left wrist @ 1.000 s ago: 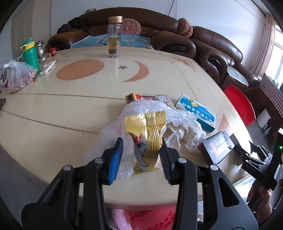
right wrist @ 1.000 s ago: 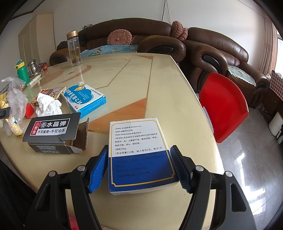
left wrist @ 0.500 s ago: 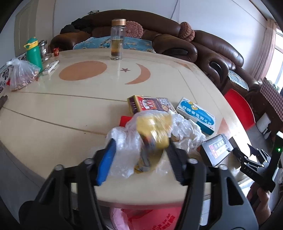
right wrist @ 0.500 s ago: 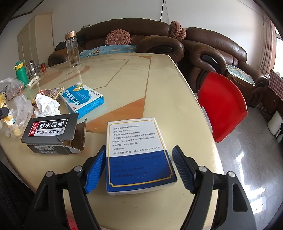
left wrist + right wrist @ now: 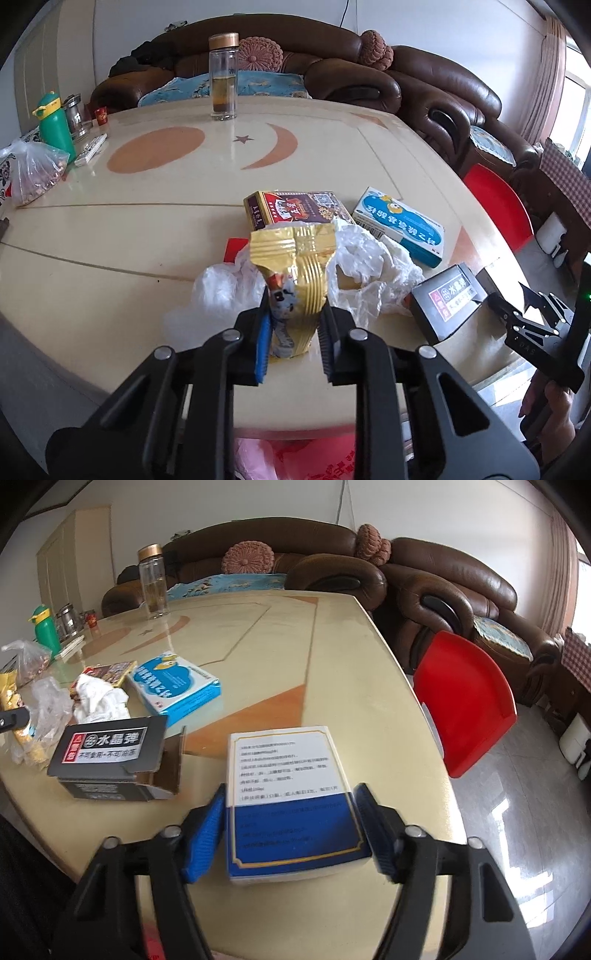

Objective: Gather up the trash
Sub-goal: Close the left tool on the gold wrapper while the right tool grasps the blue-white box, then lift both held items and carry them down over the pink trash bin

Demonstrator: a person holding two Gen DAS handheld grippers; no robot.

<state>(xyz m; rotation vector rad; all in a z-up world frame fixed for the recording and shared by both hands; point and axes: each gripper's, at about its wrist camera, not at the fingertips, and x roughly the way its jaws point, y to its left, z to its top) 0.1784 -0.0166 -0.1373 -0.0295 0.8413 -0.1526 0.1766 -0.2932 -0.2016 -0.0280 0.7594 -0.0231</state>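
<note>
My left gripper (image 5: 293,338) is shut on a gold snack wrapper (image 5: 295,273) standing among crumpled clear plastic (image 5: 362,269) near the table's front edge. My right gripper (image 5: 291,827) is closed around a white-and-blue box (image 5: 291,794) lying flat on the table; its pads sit at the box's sides. Other trash shows in both views: a black box with an open flap (image 5: 110,760) (image 5: 448,299), a light-blue box (image 5: 177,686) (image 5: 399,225), a red-and-gold box (image 5: 295,210) and crumpled white paper (image 5: 99,698).
A glass bottle (image 5: 222,77) stands at the table's far side. A green bottle (image 5: 55,125) and a bag of nuts (image 5: 33,173) sit far left. A red chair (image 5: 465,698) is right of the table. A red plastic bag (image 5: 306,454) hangs below the front edge.
My left gripper has closed on the gold wrapper and holds it upright. My right gripper's jaws have narrowed onto the white-and-blue box.
</note>
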